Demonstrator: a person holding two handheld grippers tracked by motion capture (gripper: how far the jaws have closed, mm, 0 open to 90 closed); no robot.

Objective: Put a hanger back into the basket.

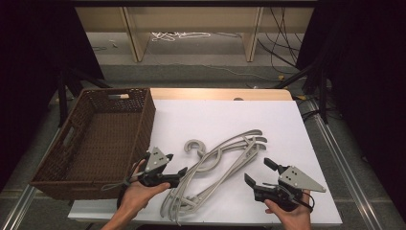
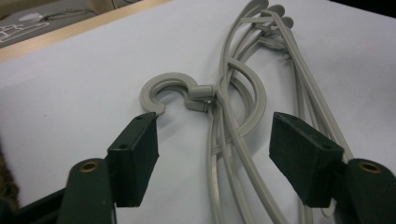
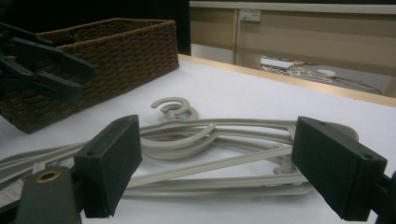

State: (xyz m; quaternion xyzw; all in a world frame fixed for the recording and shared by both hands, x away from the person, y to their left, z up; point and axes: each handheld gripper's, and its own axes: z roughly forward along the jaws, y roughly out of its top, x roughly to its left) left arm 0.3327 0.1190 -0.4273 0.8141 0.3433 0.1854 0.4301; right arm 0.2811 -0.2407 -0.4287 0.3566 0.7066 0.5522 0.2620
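Nearest us, our left gripper [image 1: 178,173] stands spread around the grey hangers [image 1: 218,165] without pinching them, and our right gripper [image 1: 258,172] waits released just right. The hangers lie mid-worktop [image 1: 287,124]; the far-left basket [image 1: 103,139] holds nothing, so all remains to do.

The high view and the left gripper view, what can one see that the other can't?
The high view alone takes in the brown woven basket, the right gripper with its jaws open, both of the person's hands, and the floor with cables beyond the table. The left gripper view alone gives a close look along the left gripper, whose jaws stand apart over the hangers without pressing them. Both show the grey hangers with their round hook on the white table.
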